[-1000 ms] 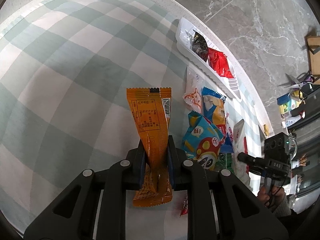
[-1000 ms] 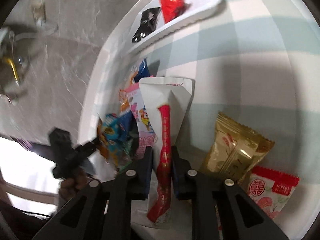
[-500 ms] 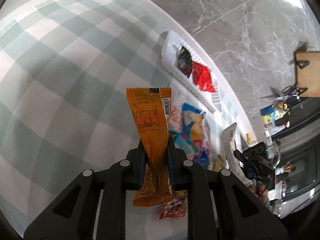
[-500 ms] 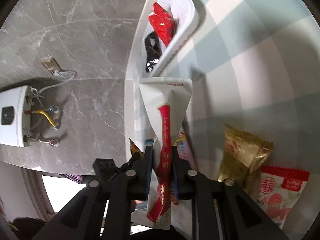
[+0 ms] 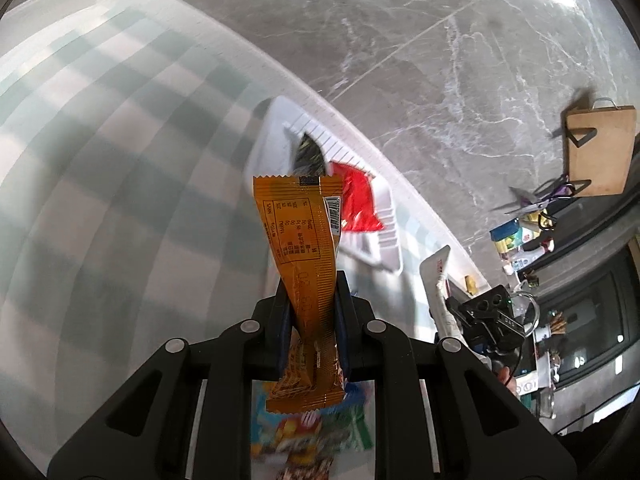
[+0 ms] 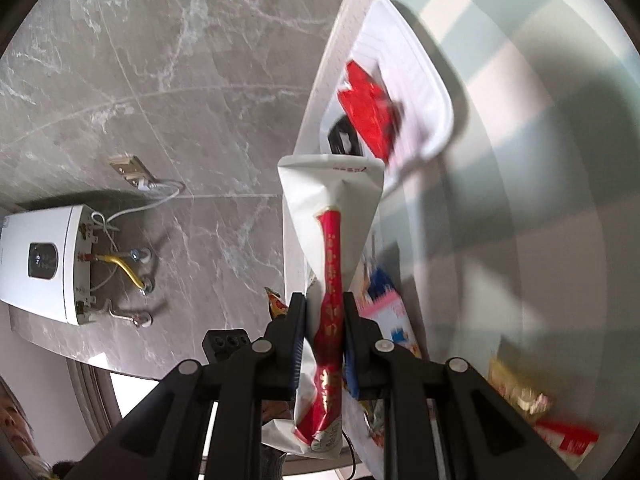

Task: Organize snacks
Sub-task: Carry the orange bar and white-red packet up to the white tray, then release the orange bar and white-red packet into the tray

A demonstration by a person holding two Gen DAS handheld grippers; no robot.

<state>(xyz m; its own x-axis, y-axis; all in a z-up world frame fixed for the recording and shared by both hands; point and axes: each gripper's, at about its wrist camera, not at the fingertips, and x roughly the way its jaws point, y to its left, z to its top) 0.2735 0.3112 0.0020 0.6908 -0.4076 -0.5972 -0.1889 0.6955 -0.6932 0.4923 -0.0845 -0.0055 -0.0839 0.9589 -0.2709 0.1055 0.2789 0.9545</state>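
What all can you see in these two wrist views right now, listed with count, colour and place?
orange snack packet: 1, orange, clamped in the left gripper
white pouch: 1, white with red stripe, clamped in the right gripper
white tray: 1, white, near the table's far edge
red packet: 1, red, in the tray
black packet: 1, black, in the tray beside the red one
loose snacks: several, mixed colours, blurred, on the checked tablecloth
water heater: 1, white, on the marble wall
cutting board: 1, wood, on the wall
left gripper: black, shut
right gripper: black, shut
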